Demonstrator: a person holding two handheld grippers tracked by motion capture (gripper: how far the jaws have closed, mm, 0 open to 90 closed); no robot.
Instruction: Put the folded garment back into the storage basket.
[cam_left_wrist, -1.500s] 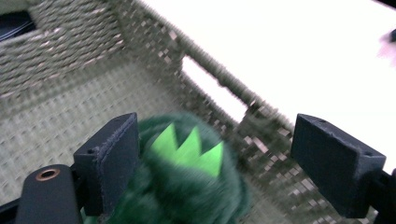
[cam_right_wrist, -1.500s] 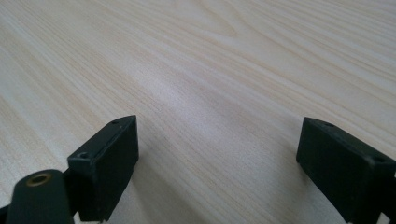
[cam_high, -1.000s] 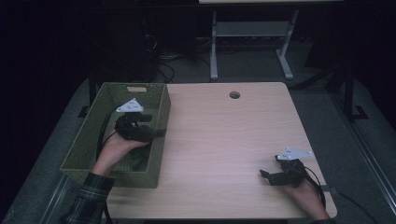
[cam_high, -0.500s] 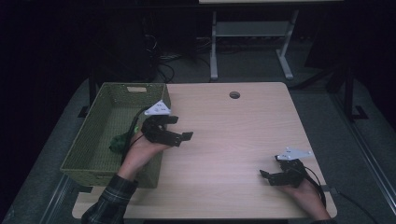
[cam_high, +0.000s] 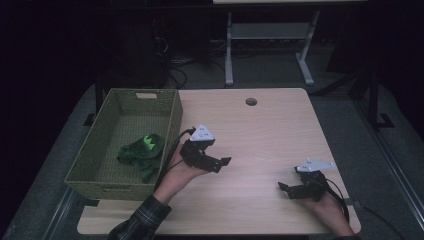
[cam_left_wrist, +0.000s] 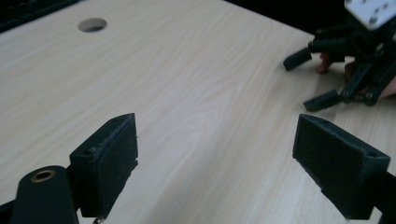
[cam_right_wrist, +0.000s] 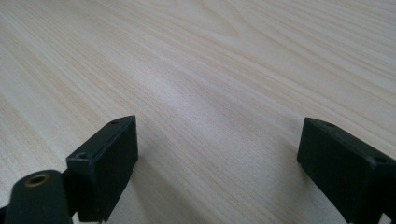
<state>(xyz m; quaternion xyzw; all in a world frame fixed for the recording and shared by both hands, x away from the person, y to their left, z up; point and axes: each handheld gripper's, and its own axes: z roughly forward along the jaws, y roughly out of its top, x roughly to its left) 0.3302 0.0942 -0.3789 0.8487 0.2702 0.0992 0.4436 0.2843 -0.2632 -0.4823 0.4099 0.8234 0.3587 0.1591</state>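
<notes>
A green soft toy (cam_high: 141, 153) lies inside the woven olive basket (cam_high: 95, 147) at the table's left. My left gripper (cam_high: 223, 164) hovers over bare tabletop just right of the basket, jaws wide open and empty; in the left gripper view (cam_left_wrist: 217, 158) the two black pads frame only wood. My right gripper (cam_high: 286, 190) rests near the front right of the table, open and empty, pointing left; the right gripper view (cam_right_wrist: 219, 163) has plain wood grain between its pads. The right gripper (cam_left_wrist: 322, 77) also appears far off in the left gripper view.
The light wooden table (cam_high: 260, 140) has a round cable hole (cam_high: 251, 101) near its far edge. A metal desk frame (cam_high: 267, 45) stands behind the table on the dark floor. The basket's right wall is close beside my left hand.
My left gripper has come out of the basket and moved right and toward the front, over the table. The green toy now lies uncovered in the basket. The right gripper stayed put.
</notes>
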